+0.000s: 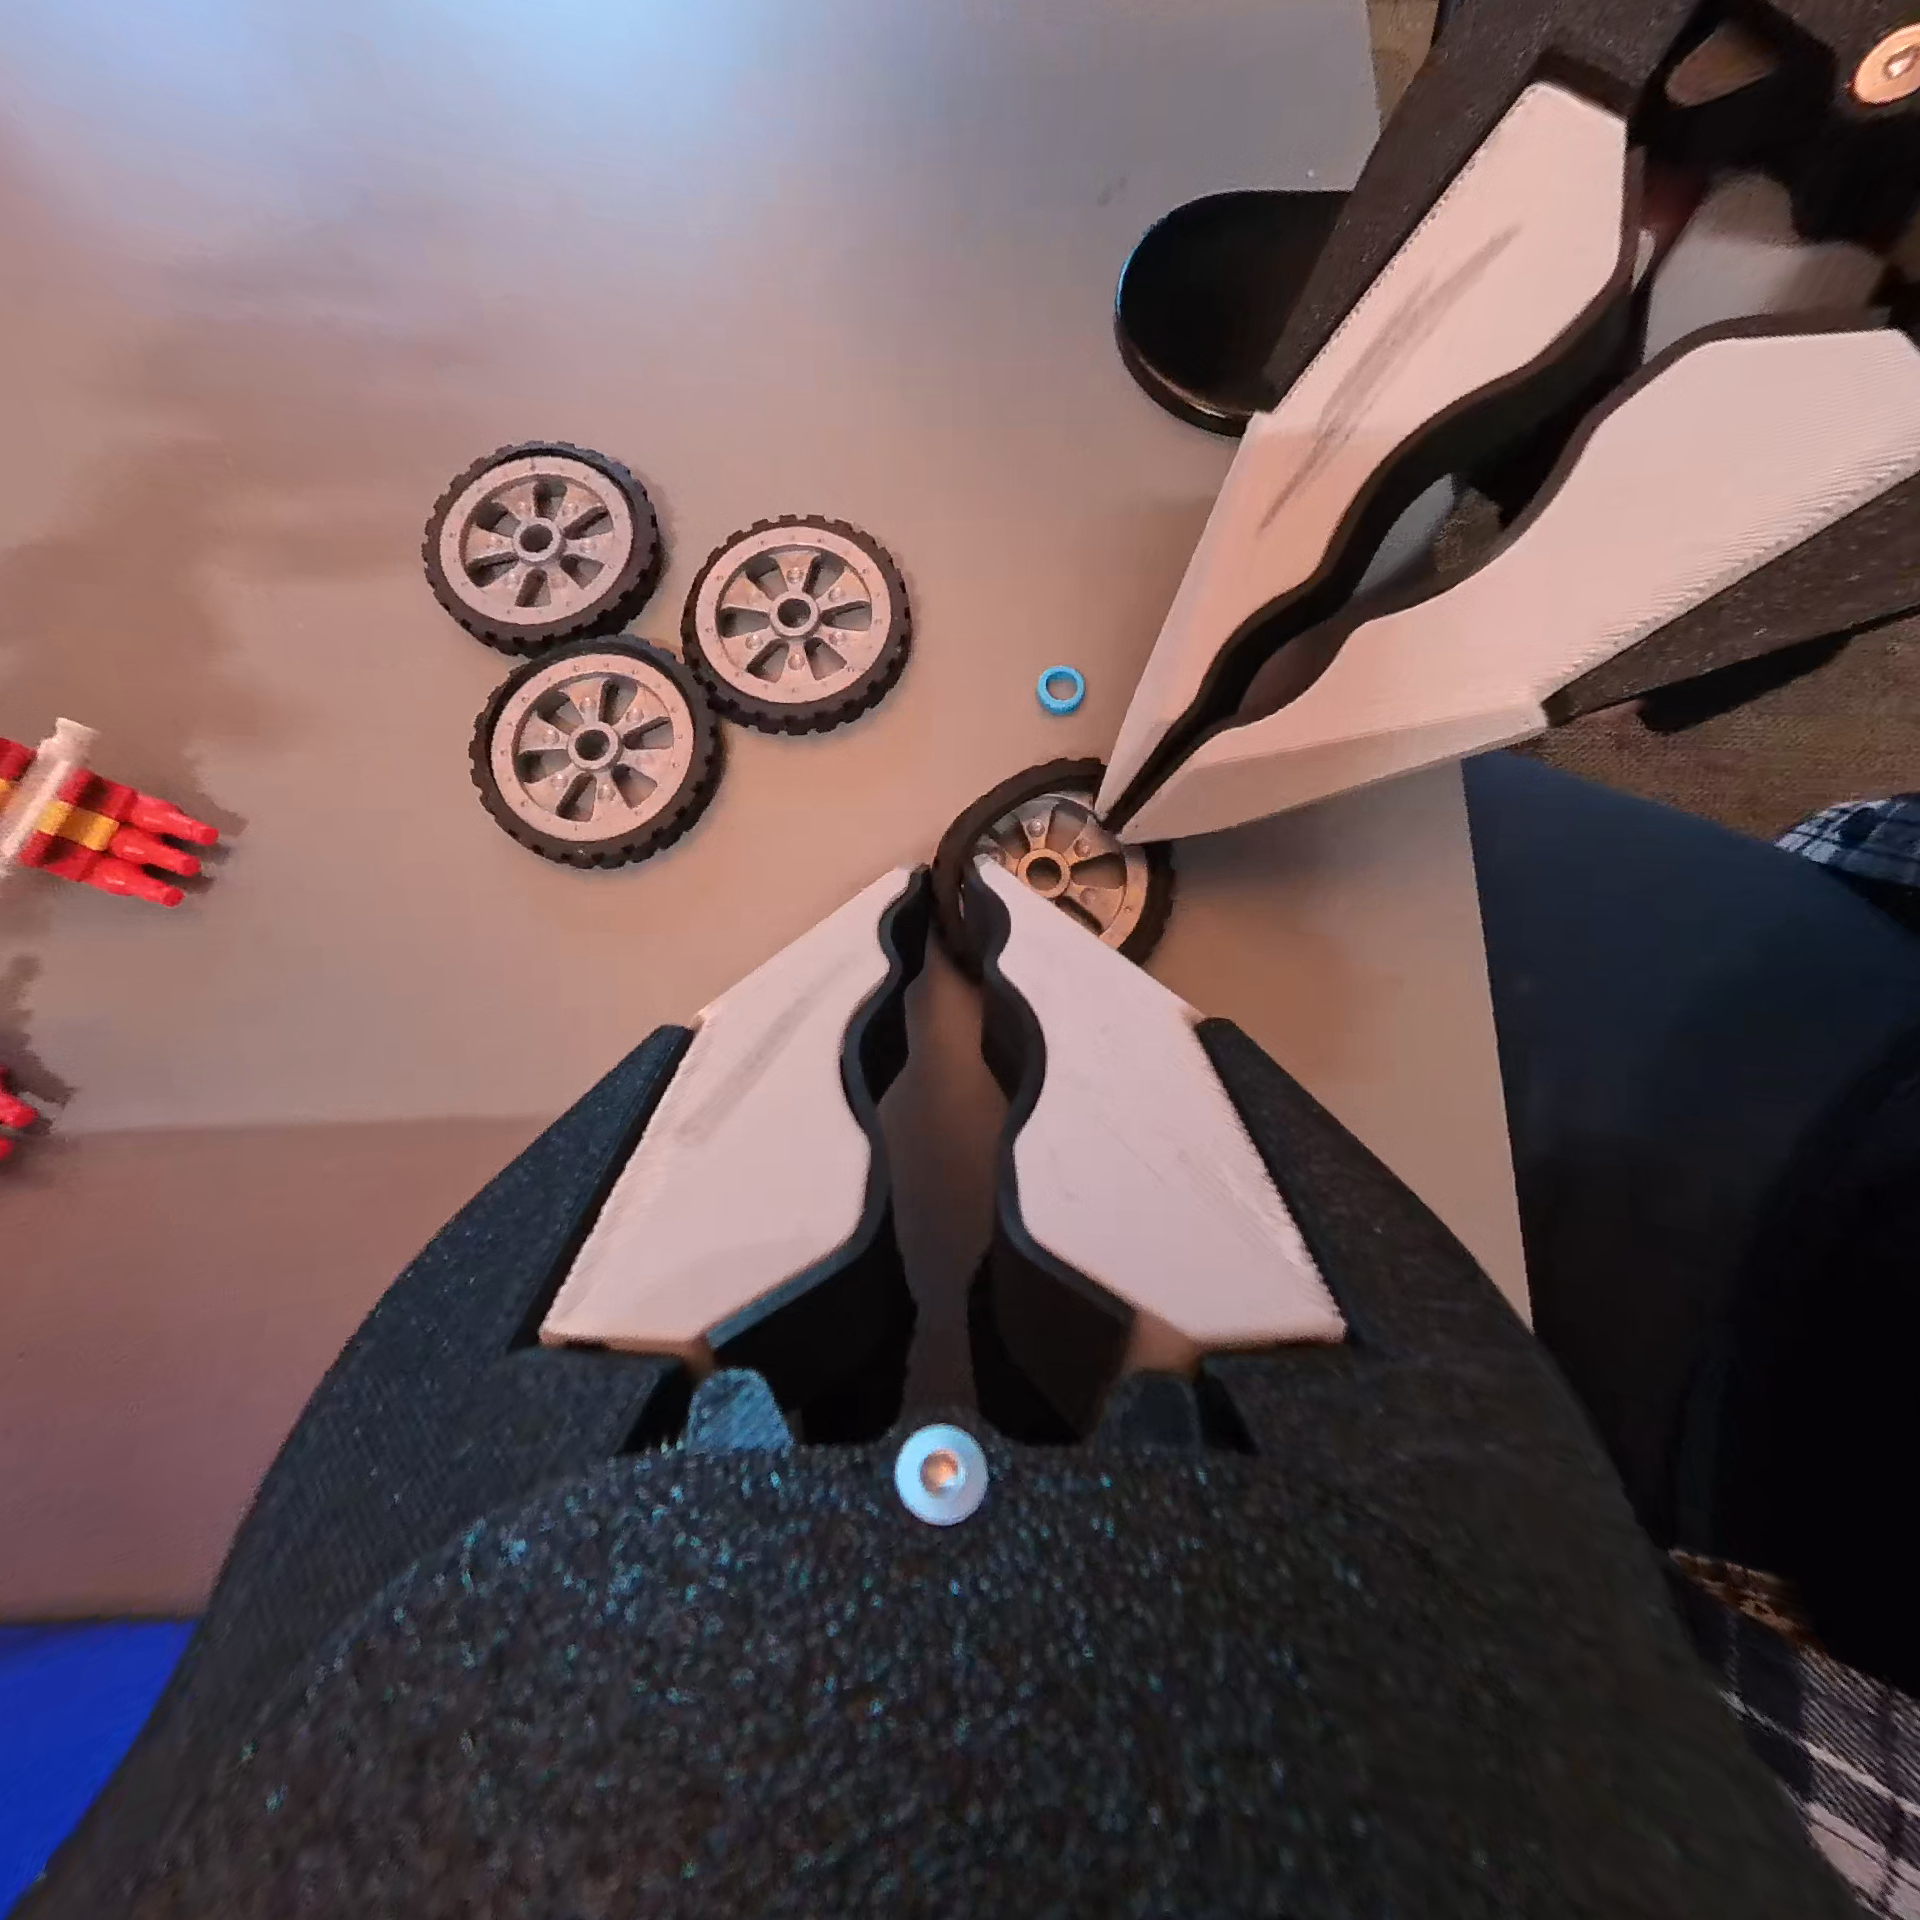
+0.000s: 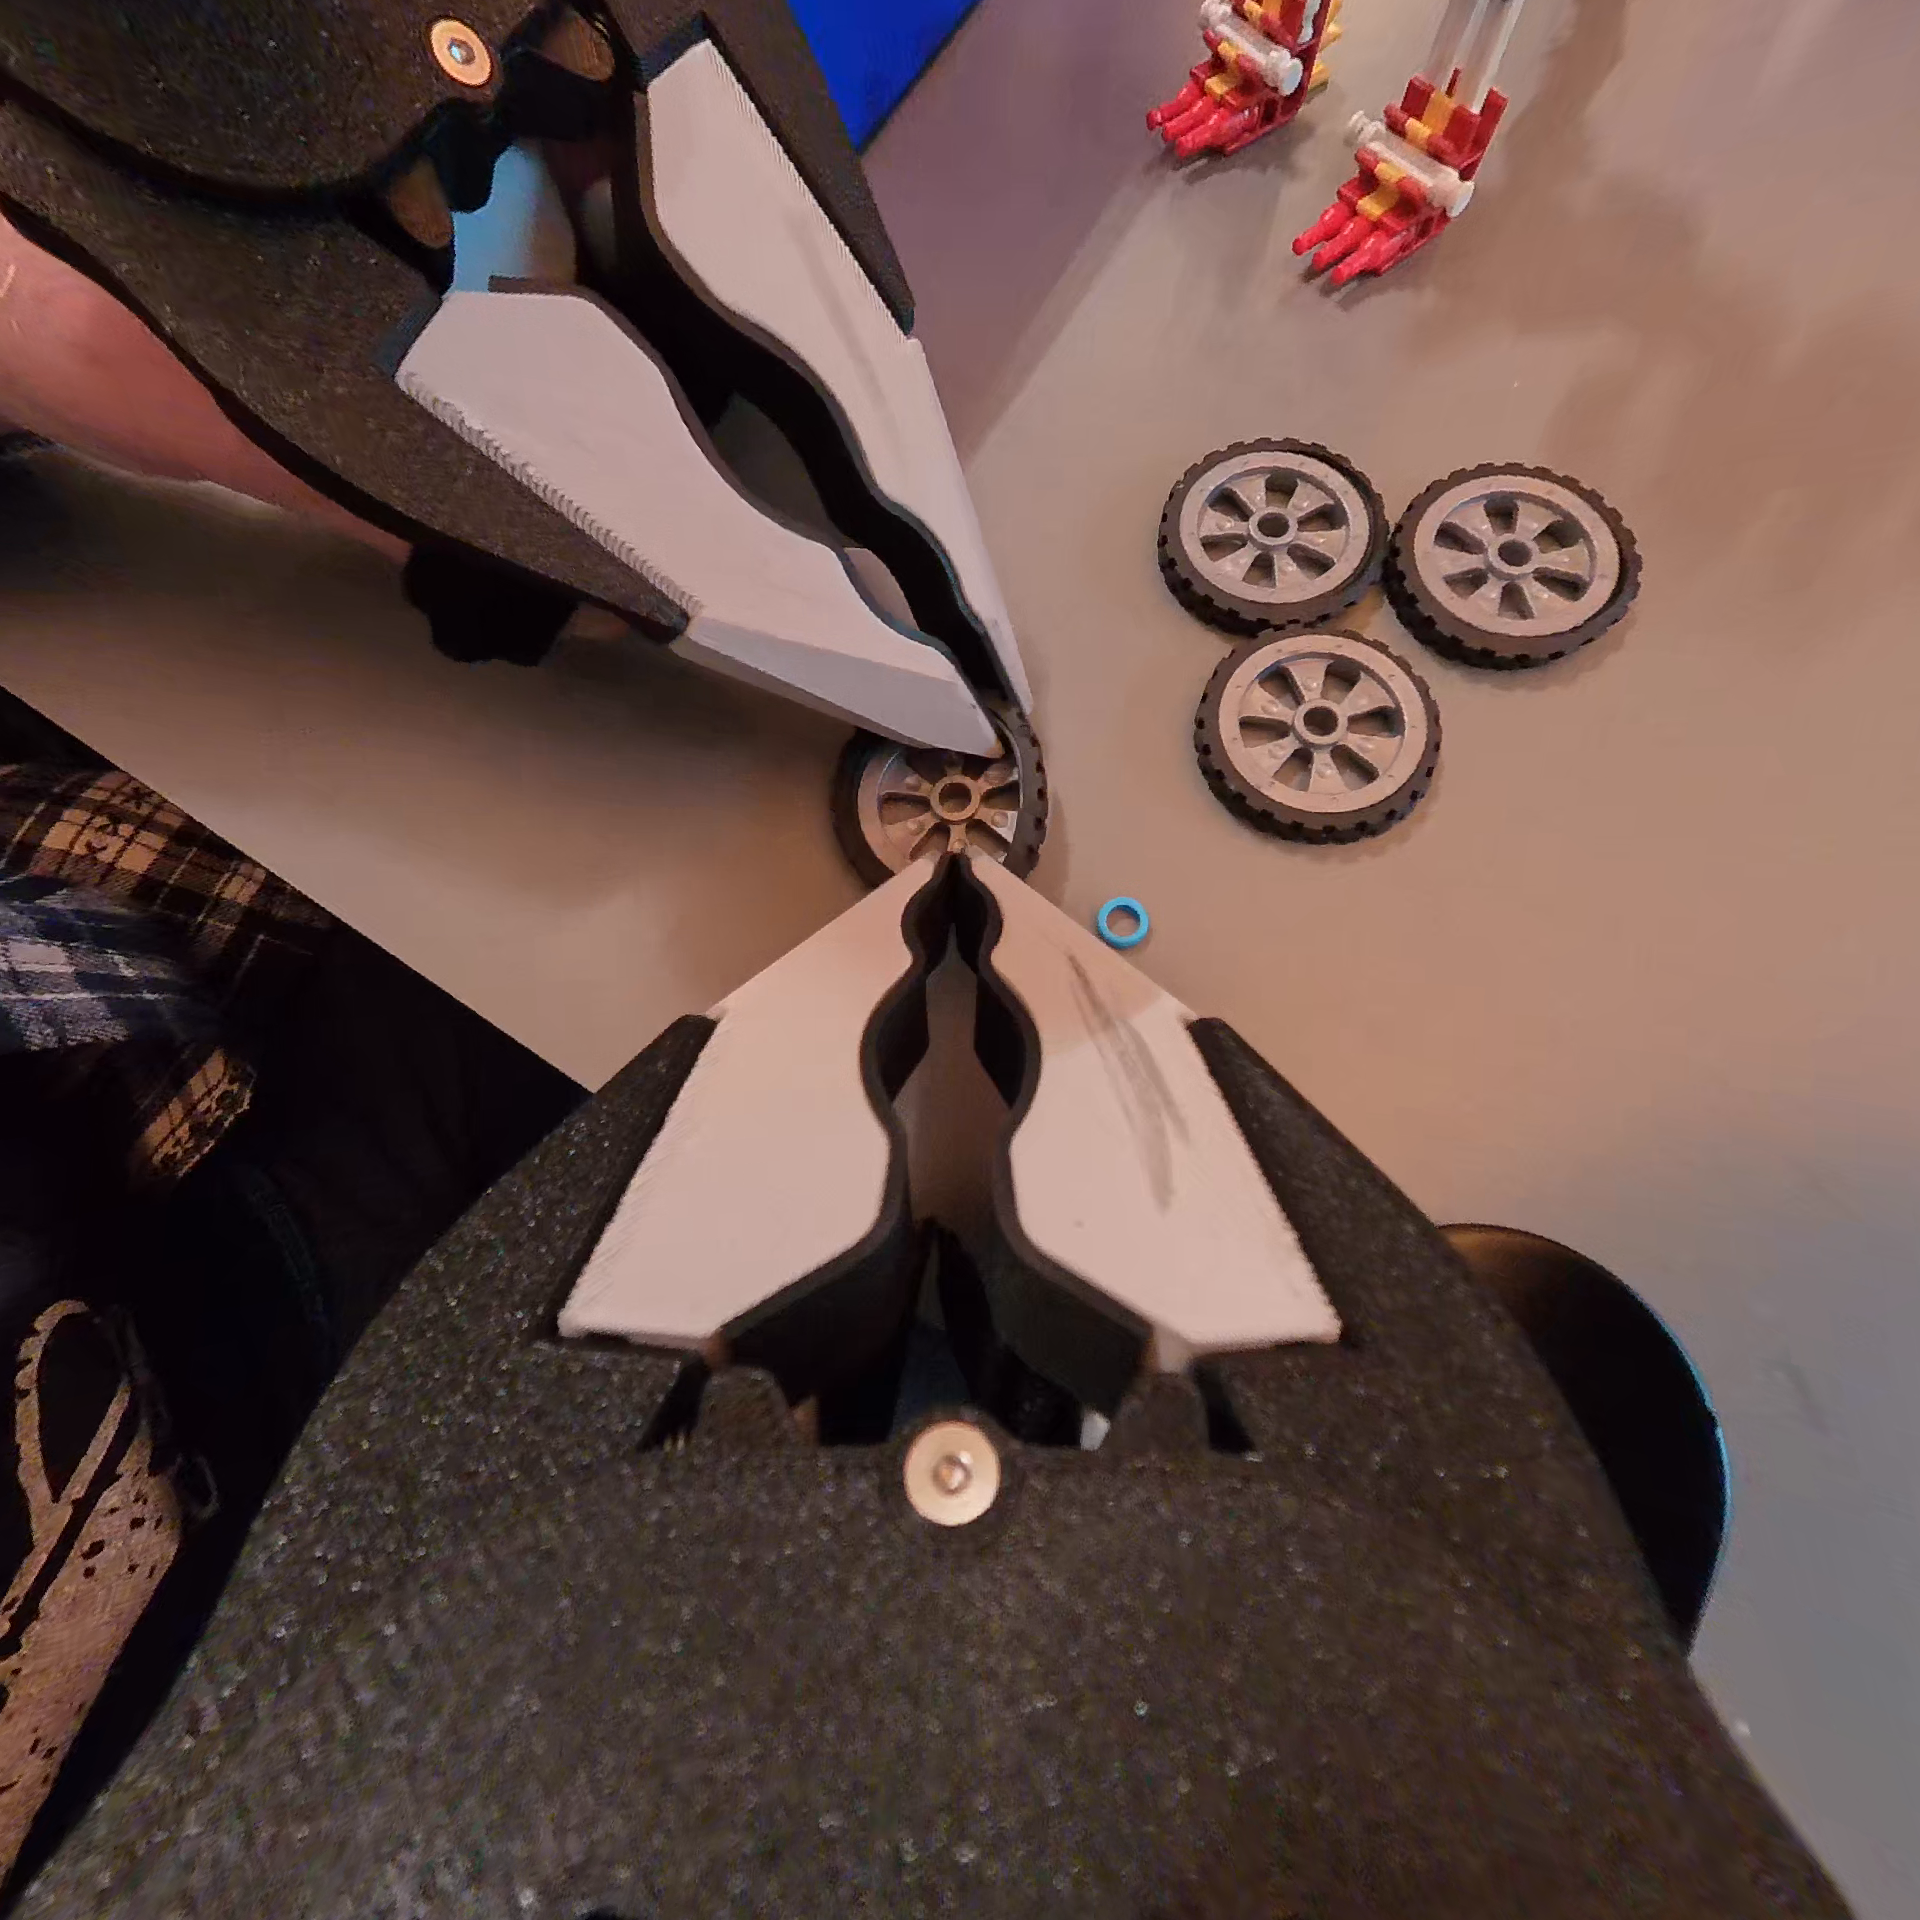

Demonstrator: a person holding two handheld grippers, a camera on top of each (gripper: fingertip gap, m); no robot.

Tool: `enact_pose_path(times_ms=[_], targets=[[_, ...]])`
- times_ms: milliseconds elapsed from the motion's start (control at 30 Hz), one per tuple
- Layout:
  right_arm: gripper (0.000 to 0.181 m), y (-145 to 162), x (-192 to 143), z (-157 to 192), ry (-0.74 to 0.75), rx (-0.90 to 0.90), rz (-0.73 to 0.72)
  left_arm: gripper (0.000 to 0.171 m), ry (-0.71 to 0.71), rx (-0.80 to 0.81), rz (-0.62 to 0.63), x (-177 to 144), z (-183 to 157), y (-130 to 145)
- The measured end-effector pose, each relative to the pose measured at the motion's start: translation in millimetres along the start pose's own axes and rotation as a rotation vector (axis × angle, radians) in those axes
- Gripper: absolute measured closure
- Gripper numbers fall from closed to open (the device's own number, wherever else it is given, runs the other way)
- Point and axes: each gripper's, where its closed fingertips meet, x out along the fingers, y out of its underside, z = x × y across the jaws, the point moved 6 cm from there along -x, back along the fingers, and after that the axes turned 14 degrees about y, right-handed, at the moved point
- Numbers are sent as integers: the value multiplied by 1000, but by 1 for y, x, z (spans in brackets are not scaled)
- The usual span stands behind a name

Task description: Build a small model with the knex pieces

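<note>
A small wheel (image 1: 1081,878) with a grey spoked hub and a black tyre lies near the table's front edge. My left gripper (image 1: 948,883) is shut on the tyre at one side, where the tyre stands a little off the hub. My right gripper (image 1: 1110,821) comes in from the opposite side, shut, with its tips pinched on the wheel's rim. In the right wrist view the wheel (image 2: 951,798) sits between my right gripper (image 2: 954,862) below it and my left gripper (image 2: 1006,727) above it. A small blue ring (image 1: 1057,689) lies loose on the table beside the wheel, and it also shows in the right wrist view (image 2: 1122,920).
Three more wheels (image 1: 594,748) (image 2: 1317,732) lie flat in a cluster on the grey table (image 1: 727,260). Red and yellow toy parts (image 2: 1392,177) lie farther off. A black round disc (image 1: 1216,301) lies behind my right gripper. A person's legs and plaid clothing (image 2: 135,862) are at the table's edge. My two grippers' fingertips are within a few centimetres of each other. The black round disc (image 1: 1216,301) lies around 12 cm away from my right fingertips.
</note>
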Motion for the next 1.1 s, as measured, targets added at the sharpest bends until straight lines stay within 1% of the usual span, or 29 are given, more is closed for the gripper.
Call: enact_pose_path(times_ms=[133, 167, 267, 300, 367, 500, 567, 633, 833, 933, 1100], targets=[[180, 0, 0, 1, 10, -10, -3, 167, 4, 7, 3, 0, 1, 0], [180, -1, 0, 1, 17, -19, -6, 167, -1, 43, 11, 0, 0, 0], [181, -1, -2, 3, 85, -107, -37, 167, -4, 83, 25, 0, -1, 1], [181, -1, -3, 3, 93, -102, -44, 167, -7, 92, 27, 0, -2, 1], [181, -1, -2, 2, 101, -85, -58, 167, -6, 95, 27, 0, -2, 1], [181, -3, -3, 2, 163, -171, -77, 167, 2, 96, 26, 0, -1, 1], [181, -5, -4, 2, 172, -177, -83, 167, 0, 102, 26, 0, -1, 1], [177, -7, -6, -4, 198, -171, -89, 167, 1, 102, 25, 0, -1, 1], [166, -7, 2, -10, 153, -126, -57, 167, 12, 100, 24, 0, -2, 1], [172, -5, 8, -7, 106, -117, -27, 167, 18, 105, 25, 1, -2, 1], [173, -6, 9, -9, 48, -87, 6, 167, 32, 94, 22, 0, -2, 1]])
